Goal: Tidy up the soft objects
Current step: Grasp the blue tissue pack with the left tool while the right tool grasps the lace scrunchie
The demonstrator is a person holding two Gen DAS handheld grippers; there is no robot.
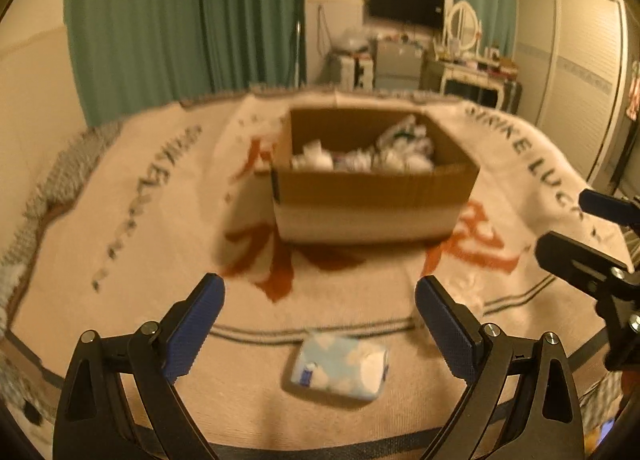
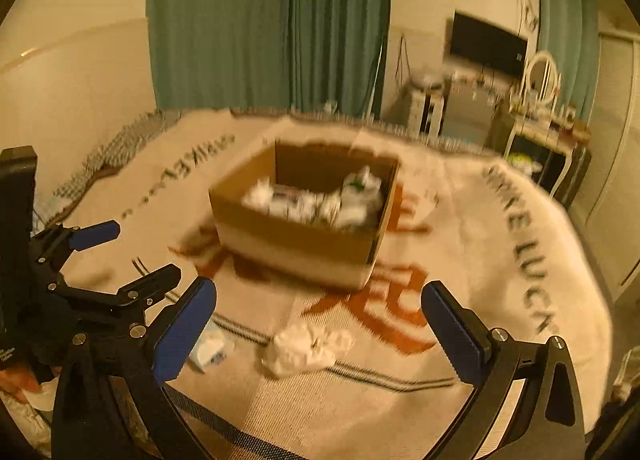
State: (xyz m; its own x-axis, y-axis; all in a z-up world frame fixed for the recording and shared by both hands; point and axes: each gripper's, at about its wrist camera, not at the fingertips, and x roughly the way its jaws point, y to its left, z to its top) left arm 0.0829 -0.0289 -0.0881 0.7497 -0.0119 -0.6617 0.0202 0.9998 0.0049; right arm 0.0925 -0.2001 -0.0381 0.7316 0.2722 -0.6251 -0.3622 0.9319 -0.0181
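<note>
Left claw (image 1: 320, 320): jaws wide apart, holding nothing; blue-white tissue pack (image 1: 340, 366) on blanket (image 1: 160, 260) just beneath, between pads. Right claw (image 2: 319, 324): jaws apart, empty; crumpled white wad (image 2: 306, 348) just below, centred. Cardboard box (image 2: 304, 236) beyond both, already holding soft items. Advice: lower straight, centre item, close gently, avoid pinching blanket.

You are looking at a bed (image 1: 120, 195) wearing a cream blanket (image 1: 168, 227) with red characters. A cardboard box (image 1: 372, 199) is sitting far on it, a blue-and-white packet (image 1: 340, 368) is lying near, and a crumpled white bag (image 2: 306, 348) is resting to its right.
</note>
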